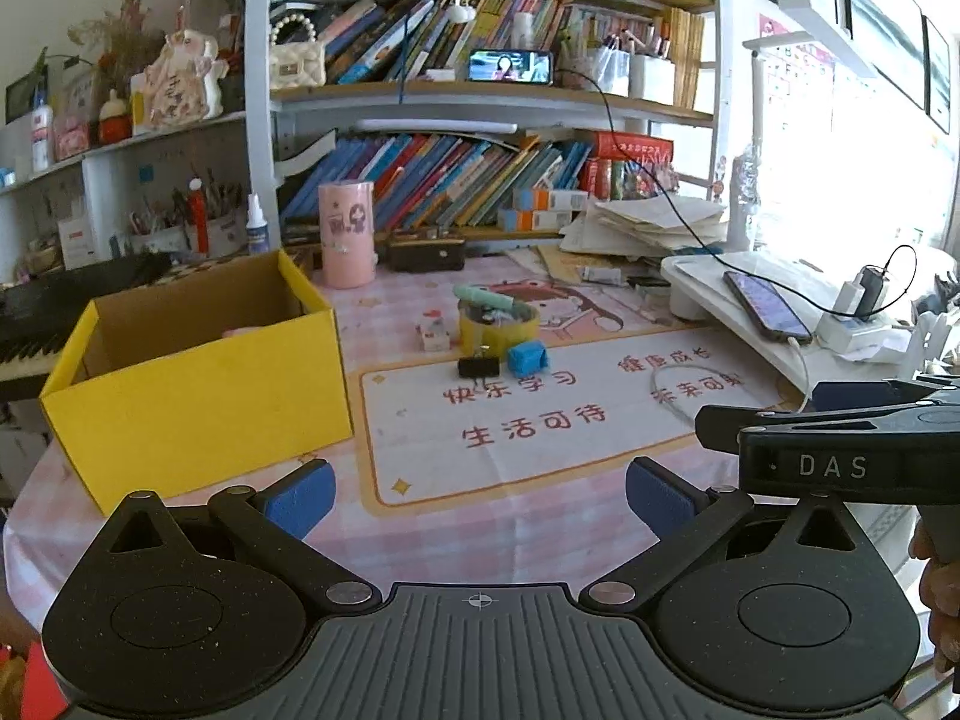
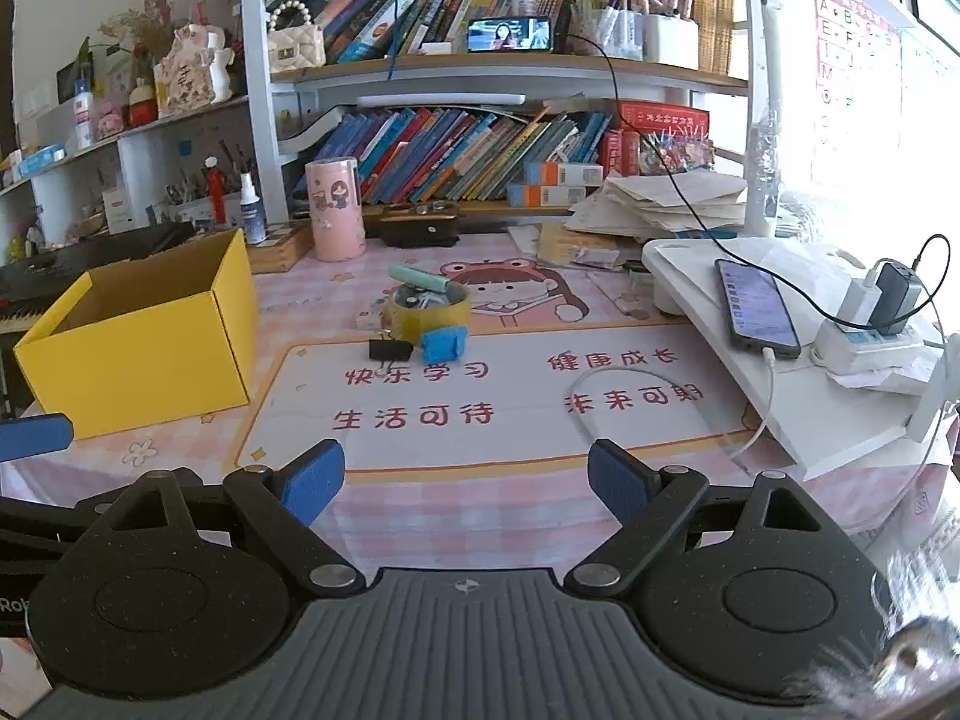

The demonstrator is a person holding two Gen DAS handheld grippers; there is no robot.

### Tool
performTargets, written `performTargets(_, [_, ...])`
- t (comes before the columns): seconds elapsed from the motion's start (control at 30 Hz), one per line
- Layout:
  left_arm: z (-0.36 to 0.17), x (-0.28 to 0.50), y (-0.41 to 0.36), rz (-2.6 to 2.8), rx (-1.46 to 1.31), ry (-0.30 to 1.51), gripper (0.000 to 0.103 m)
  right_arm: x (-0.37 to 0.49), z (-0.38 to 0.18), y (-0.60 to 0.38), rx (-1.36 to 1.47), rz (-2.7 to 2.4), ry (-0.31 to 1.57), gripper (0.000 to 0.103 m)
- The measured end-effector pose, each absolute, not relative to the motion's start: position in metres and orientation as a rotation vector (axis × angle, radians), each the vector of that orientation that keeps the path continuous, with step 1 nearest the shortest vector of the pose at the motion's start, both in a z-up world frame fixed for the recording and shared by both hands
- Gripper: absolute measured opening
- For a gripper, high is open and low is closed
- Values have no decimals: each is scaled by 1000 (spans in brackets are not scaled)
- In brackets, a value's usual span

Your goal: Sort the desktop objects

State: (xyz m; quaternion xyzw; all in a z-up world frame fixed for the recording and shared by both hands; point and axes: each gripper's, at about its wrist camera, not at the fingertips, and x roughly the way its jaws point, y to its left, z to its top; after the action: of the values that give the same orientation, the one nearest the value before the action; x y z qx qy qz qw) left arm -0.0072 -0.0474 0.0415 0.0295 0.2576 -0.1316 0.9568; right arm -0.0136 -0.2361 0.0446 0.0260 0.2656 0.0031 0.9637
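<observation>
A yellow cardboard box (image 1: 198, 396) stands open on the left of the desk, also in the right wrist view (image 2: 144, 348); something pale pink lies inside. Mid-desk sit a yellow tape roll (image 1: 498, 327) (image 2: 427, 309) with a green tube (image 1: 486, 299) (image 2: 418, 278) on top, a black binder clip (image 1: 478, 366) (image 2: 390, 350), a blue object (image 1: 528, 357) (image 2: 444, 343) and a small white item (image 1: 433, 333). My left gripper (image 1: 480, 495) is open and empty over the front edge. My right gripper (image 2: 465, 480) is open and empty beside it.
A pink cylinder (image 1: 347, 234) and a black case (image 1: 426, 252) stand at the back before the bookshelf. A white stand (image 2: 750, 348) with a charging phone (image 2: 756, 309) and power strip fills the right. A white cable (image 2: 660, 402) loops over the mat.
</observation>
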Motion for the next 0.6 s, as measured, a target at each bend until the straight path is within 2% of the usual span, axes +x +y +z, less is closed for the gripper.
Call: performTargets(0.6, [44,-4,-45,-310,8,519,103,-6,46,-241,45,41,532,88])
